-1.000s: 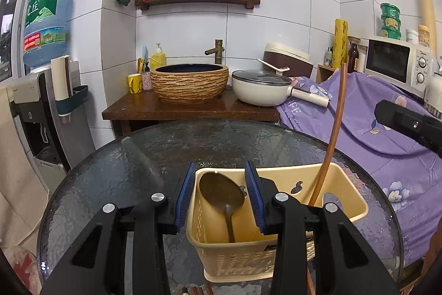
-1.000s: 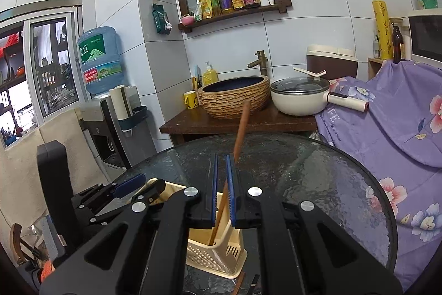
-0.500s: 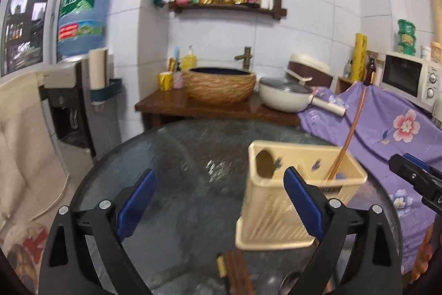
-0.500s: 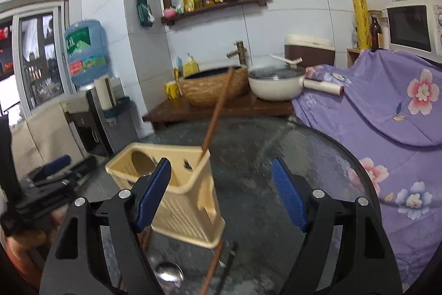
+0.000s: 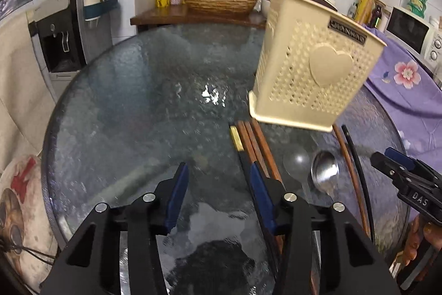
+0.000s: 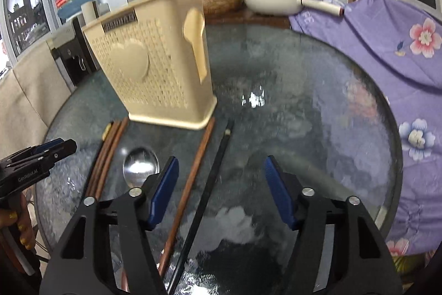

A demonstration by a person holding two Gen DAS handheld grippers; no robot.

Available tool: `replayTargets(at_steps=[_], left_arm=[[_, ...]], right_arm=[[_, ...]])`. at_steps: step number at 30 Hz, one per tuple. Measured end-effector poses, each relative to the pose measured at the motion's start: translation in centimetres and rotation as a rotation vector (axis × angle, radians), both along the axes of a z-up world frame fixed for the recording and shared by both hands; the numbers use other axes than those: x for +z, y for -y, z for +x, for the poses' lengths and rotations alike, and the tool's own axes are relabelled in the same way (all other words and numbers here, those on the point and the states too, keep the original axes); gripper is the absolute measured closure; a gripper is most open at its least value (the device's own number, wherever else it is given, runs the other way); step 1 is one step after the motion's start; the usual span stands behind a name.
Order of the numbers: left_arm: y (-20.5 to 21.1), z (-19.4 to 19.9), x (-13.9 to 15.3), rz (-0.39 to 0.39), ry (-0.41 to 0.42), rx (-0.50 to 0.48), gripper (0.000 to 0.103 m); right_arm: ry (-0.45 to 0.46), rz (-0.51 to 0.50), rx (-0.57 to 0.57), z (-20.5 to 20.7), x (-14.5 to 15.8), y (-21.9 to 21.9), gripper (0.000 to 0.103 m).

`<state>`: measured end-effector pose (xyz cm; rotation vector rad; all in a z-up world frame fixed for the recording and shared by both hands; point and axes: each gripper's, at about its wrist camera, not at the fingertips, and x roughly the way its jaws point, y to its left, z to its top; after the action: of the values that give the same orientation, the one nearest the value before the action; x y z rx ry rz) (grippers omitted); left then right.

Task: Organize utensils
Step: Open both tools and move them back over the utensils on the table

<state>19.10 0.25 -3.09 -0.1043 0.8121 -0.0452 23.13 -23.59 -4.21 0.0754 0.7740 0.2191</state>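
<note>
We are looking steeply down from both wrists, close over the glass table (image 5: 132,112), sharing the cream holder (image 6: 154,68).

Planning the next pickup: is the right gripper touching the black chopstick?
Apart. The right wrist view shows the right gripper open, the black chopstick lying between its pads, clear of both.

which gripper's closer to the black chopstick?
Right. The black chopstick lies between the right gripper's open jaws; the left gripper hovers over bare glass, past the brown chopsticks.
</note>
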Motion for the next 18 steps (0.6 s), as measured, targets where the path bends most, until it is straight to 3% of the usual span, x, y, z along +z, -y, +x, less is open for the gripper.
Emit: replayTargets(at_steps=[6, 18], left_arm=[[1.4, -0.3, -0.9, 0.017, -0.022, -0.03, 0.061], [2.1, -0.2, -2.0, 0.038, -0.049, -0.04, 0.066]], right_arm=[[-0.029, -0.027, 0.002, -0.5, -1.0, -0.7, 0.049], [-0.047, -0.058, 0.007, -0.4, -1.6, -1.5, 0.05]])
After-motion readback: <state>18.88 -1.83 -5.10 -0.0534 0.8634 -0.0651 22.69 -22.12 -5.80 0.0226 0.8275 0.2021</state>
